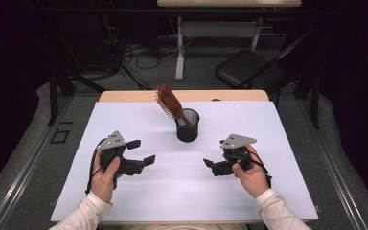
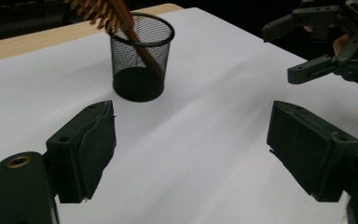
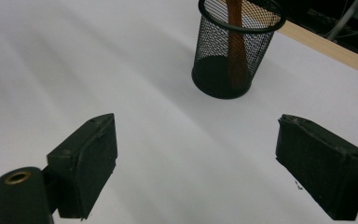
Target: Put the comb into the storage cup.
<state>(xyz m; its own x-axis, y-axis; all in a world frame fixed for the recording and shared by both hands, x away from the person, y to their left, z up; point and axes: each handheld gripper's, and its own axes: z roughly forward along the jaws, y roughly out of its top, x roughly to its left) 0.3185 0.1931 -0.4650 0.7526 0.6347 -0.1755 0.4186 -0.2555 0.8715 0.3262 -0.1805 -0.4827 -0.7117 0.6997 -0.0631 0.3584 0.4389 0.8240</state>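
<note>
From where I sit, the hairbrush (image 1: 169,102) is partly hidden: its handle drops inside the black mesh cup (image 1: 188,126), and in both gripper views its bristled head is cut off at the top edge. The cup stands upright near the far middle of the white sheet (image 1: 124,191), and the brush leans out of it toward the far left. I can read no writing anywhere. My left gripper (image 1: 144,152) hangs low over the sheet with jaws apart, nothing between them. My right gripper (image 1: 214,155) is likewise spread and empty. Both point inward, the cup beyond and between them.
</note>
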